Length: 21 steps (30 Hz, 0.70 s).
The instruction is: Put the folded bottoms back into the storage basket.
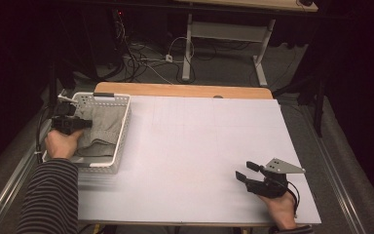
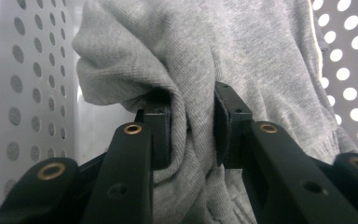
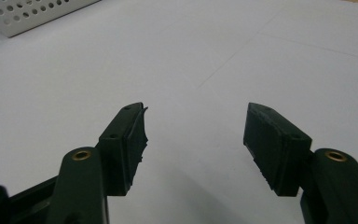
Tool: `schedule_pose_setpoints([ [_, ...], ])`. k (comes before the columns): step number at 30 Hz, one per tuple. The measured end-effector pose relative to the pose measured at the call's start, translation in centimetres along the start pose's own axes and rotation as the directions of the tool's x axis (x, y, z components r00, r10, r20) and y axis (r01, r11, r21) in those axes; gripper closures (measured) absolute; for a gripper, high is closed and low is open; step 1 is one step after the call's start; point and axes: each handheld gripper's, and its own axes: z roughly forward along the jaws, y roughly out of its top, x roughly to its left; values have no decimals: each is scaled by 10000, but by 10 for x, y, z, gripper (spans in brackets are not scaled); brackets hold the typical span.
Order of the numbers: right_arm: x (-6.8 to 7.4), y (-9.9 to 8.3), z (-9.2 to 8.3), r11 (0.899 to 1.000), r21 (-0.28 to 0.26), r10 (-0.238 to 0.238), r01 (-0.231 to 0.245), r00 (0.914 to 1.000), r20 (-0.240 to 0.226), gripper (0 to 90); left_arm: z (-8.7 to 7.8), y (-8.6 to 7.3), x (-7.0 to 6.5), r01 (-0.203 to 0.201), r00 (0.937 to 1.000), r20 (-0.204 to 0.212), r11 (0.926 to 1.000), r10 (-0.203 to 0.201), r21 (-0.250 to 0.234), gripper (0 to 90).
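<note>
While our left gripper [image 2: 193, 123] sits down in the basket [image 1: 121, 132] at the desk's [image 1: 199, 146] left edge, its jaws stand narrow with a fold of the grey garment [image 2: 223, 51] bunched between the pads; the pads seem to pinch that fold, so we take it as held. The garment [image 1: 101, 127] lies crumpled inside the basket, covering most of its floor.

We judge the garment soft and light, a knitted fabric that will drape and stretch rather than keep any shape. It should not slip much against the pads, yet a thin pinch may pull free once the rest of the cloth drags over the rim. A thick gathered fold, like the one between the jaws now, is the better place to hold, and a lift straight up should clear the wall.

Bunched as it is, the garment has no clear heading; in the high view its heap runs roughly along the basket's long side, away from us, and we cannot tell where the hem or the waistband lies.

Our right gripper [image 1: 247, 174] rests on the bare desk near the right corner, well apart from the basket, jaws wide with nothing between them.
</note>
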Motion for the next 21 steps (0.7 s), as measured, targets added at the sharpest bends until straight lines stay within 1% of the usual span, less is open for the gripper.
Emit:
schedule_pose_setpoints([
  [4,0,0,0,10000,8,12,-12,10000,8,398,5,1,1,121,9999,97,9999,-121,8,675],
  [8,0,0,0,10000,-3,7,-7,10000,7,398,8,1,2,188,9998,92,9998,-188,38,661],
  [12,0,0,0,10000,-7,7,-7,10000,5,397,6,1,4,337,9993,133,9994,-335,-86,595],
  [16,0,0,0,10000,-18,-5,5,10000,-14,398,3,2,2,225,9997,-32,9995,-226,-212,546],
  [21,0,0,0,10000,-10,-5,5,10000,-7,398,-3,2,2,283,9995,-105,9986,-288,-445,495],
])
